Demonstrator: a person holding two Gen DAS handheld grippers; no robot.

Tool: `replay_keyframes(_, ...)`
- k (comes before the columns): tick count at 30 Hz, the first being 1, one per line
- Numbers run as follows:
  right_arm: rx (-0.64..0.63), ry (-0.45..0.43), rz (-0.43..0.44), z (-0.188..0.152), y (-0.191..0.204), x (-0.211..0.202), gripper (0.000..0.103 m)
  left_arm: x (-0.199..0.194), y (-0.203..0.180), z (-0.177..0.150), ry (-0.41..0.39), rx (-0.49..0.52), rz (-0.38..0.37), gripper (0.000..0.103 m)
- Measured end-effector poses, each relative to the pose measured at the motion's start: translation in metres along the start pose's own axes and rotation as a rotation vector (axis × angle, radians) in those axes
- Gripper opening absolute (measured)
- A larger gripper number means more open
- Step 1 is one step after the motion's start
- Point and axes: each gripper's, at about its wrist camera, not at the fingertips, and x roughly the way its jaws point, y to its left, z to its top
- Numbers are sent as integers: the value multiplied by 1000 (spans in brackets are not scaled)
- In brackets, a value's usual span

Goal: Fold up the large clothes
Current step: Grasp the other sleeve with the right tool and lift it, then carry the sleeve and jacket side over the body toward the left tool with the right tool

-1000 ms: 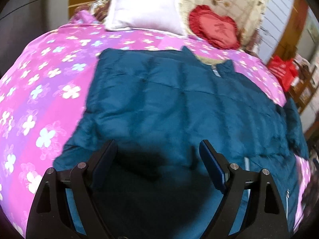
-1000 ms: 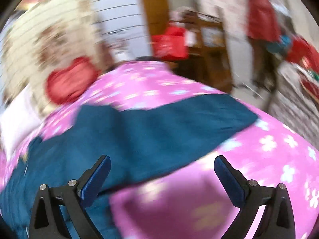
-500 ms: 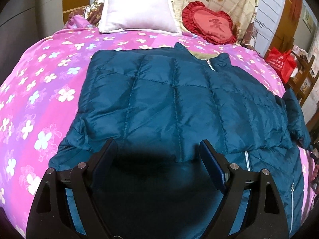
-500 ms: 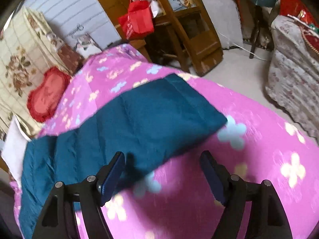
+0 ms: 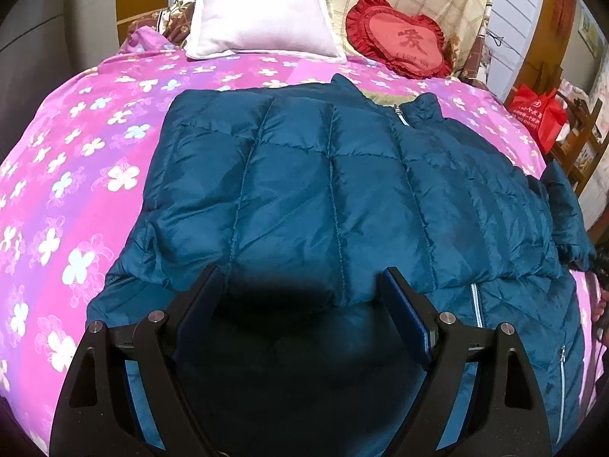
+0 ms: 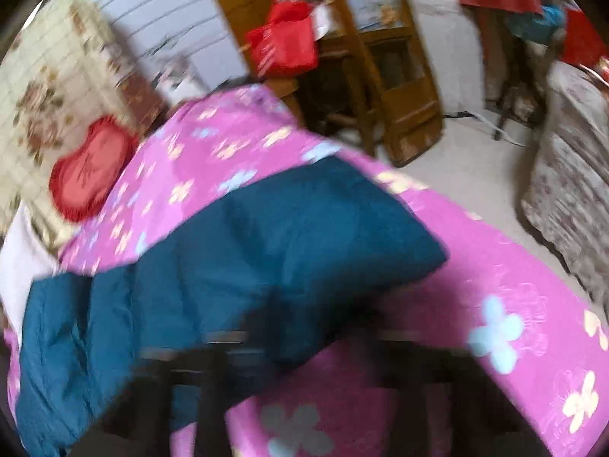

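Note:
A large teal quilted puffer jacket (image 5: 323, 190) lies on the pink flowered bedspread (image 5: 68, 175), its left side folded over the body. My left gripper (image 5: 304, 304) is open and empty, just above the jacket's lower part. In the right wrist view the jacket's right sleeve (image 6: 304, 228) stretches toward the bed's edge. My right gripper (image 6: 304, 342) is over the sleeve's near edge. It is badly blurred and I cannot tell how its jaws stand.
A white pillow (image 5: 262, 15) and a red heart cushion (image 5: 399, 38) lie at the head of the bed. A red bag (image 6: 285, 38), wooden furniture (image 6: 380, 76) and a floral-covered seat (image 6: 571, 175) stand beyond the bed's right edge.
The left gripper has barely moved. The right gripper has narrowed since one second ago and dropped toward the sleeve, with the view now smeared by motion.

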Motion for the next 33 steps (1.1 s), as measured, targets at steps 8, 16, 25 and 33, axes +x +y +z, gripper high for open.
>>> replay_keyframes(8,-109,-211,153,-18,45,-67,7,-4,5,-1,7,-40,-16,85)
replay_keyframes(16,-196,-245,289,-60,124,-117,7,-9,6,0,-1,-41,-8,85)
replay_keyframes(25,-345,-142,490,-159,250,-124,7,0,3,6,1,-37,-63,85)
replay_keyframes(33,-619,0,657,-239,361,-116,7,-4,4,13,-22,-103,-229,85)
